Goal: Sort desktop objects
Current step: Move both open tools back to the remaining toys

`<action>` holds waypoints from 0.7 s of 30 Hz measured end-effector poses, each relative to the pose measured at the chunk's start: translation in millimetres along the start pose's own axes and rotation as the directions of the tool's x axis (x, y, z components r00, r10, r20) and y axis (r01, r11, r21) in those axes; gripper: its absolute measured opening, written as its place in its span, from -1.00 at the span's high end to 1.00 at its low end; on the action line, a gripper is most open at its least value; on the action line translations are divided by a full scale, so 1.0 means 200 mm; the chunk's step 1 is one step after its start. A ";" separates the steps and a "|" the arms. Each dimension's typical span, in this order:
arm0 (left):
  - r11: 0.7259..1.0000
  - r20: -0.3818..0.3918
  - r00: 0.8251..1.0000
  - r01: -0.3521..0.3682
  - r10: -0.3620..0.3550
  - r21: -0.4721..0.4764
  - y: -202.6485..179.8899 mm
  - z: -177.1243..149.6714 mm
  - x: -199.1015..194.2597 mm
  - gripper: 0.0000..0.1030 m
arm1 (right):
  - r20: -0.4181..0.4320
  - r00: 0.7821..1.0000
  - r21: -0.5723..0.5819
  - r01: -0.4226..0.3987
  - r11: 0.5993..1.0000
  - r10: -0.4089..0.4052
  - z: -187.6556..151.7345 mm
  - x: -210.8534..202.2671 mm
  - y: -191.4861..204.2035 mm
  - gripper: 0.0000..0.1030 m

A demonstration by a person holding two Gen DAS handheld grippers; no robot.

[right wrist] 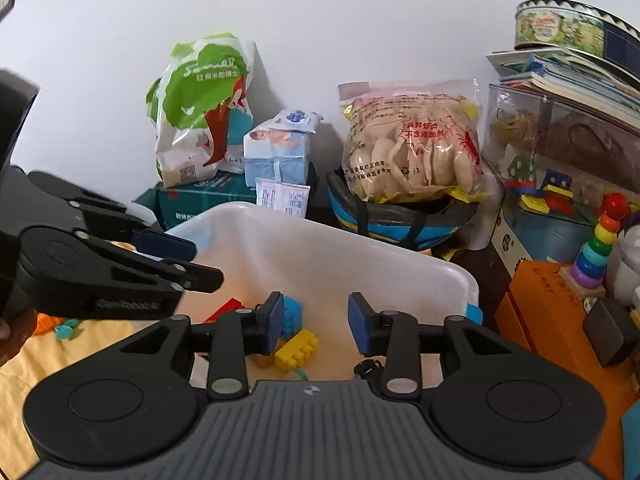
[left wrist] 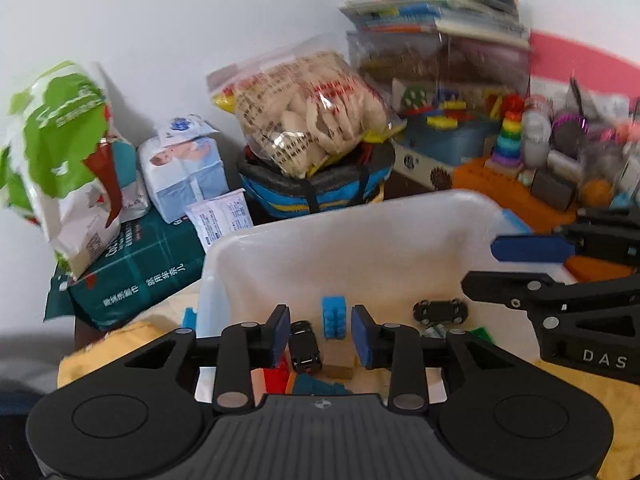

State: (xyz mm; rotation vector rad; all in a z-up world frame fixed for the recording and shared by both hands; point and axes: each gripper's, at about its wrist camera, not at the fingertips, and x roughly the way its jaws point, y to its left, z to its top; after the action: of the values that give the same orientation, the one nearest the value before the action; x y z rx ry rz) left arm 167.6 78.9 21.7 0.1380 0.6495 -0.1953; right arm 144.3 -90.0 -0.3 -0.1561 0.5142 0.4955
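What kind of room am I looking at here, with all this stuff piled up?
Most likely a family home with a small child, not a lab. A white bin holds toy bricks and little cars, a rainbow stacking toy stands to the right, and a pack showing a baby's picture sits by the wall.

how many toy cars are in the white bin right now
2 show in the left wrist view. One black toy car lies just left of the blue block in the white bin; the other car lies further right. More may be hidden behind the grippers.
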 end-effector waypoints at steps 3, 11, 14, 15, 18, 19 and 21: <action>1.000 0.042 0.999 0.018 -0.018 0.012 -0.03 -0.05 -0.13 -0.07 | 0.029 1.000 0.005 0.007 1.000 -0.007 -0.03 -0.10 -0.03 0.20; 0.987 -0.055 0.997 0.059 -0.051 0.151 -0.27 -0.34 -0.23 -0.10 | -0.068 0.998 -0.043 0.004 0.999 -0.007 -0.27 -0.30 -0.02 0.06; 0.987 -0.121 0.991 0.080 -0.063 0.143 -0.33 -0.45 -0.20 -0.10 | -0.175 0.985 -0.036 -0.014 0.999 0.008 -0.46 -0.31 0.02 0.09; 0.987 -0.135 0.988 0.090 -0.072 0.136 -0.34 -0.47 -0.19 -0.10 | -0.198 0.980 -0.032 -0.025 0.999 0.018 -0.52 -0.31 0.04 0.08; 0.987 -0.174 0.980 0.114 -0.093 0.115 -0.37 -0.53 -0.17 -0.10 | -0.259 0.964 -0.056 -0.066 0.996 0.050 -0.64 -0.29 0.10 0.10; 0.986 -0.180 0.979 0.121 -0.099 0.116 -0.38 -0.53 -0.17 -0.10 | -0.268 0.962 -0.061 -0.077 0.995 0.058 -0.67 -0.28 0.11 0.14; 0.981 -0.179 0.977 0.140 -0.115 0.134 -0.40 -0.52 -0.17 -0.10 | -0.277 0.958 -0.066 -0.091 0.994 0.069 -0.70 -0.25 0.13 0.23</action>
State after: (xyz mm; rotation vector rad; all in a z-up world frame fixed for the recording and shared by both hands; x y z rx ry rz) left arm 62.2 26.4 -45.7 0.2560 0.8153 -0.3585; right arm 32.7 -124.3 -95.1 -0.2824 0.7752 0.5776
